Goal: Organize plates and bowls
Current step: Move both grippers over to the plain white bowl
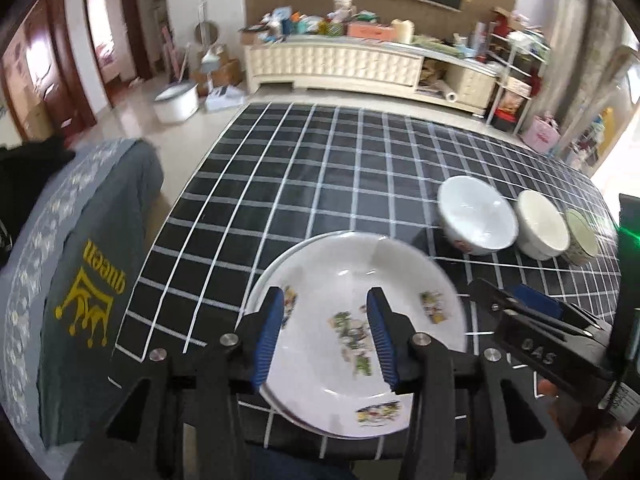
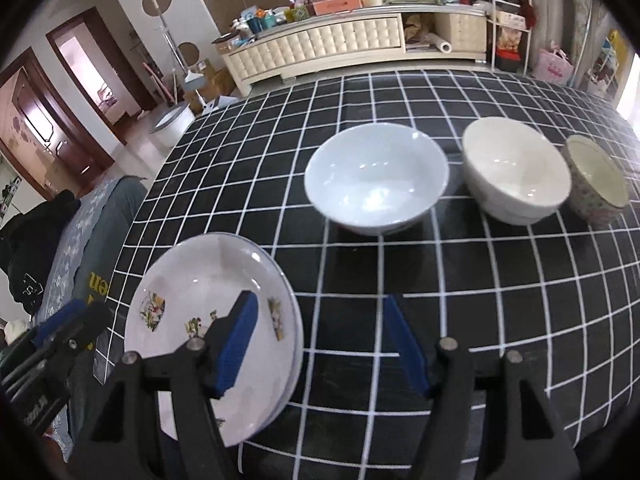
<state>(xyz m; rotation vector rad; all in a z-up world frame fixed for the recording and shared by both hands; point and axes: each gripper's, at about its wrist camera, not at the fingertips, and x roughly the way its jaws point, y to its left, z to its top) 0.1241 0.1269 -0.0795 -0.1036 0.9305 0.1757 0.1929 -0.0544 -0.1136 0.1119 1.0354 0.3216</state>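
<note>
the plates point(image 1: 356, 332) lie at the near left edge of the table point(image 1: 320, 184), two of them stacked, as a second rim shows under the top one. the three bowls stand in a row further in and to the right: the white bowl point(image 2: 376, 180) first, then the cream bowl point(image 2: 516, 172), then the small patterned bowl point(image 2: 596, 180) at the far right, each one close beside the next.

the left gripper point(image 1: 326, 332) hovers directly over the plates with its jaws apart and holds nothing; the top plate shows between its blue pads. the right gripper point(image 2: 320, 344) is also released and empty, and it hangs over bare cloth just to the right of the plates.

the relation that matters is this: the white bowl lies straight ahead of the right gripper, a little further into the table, while the plates are at that gripper's left side. so i judge the right hand is nearer for the bowls, and the left hand for the plates. the row of bowls runs left to right, across the line of reach.
</note>
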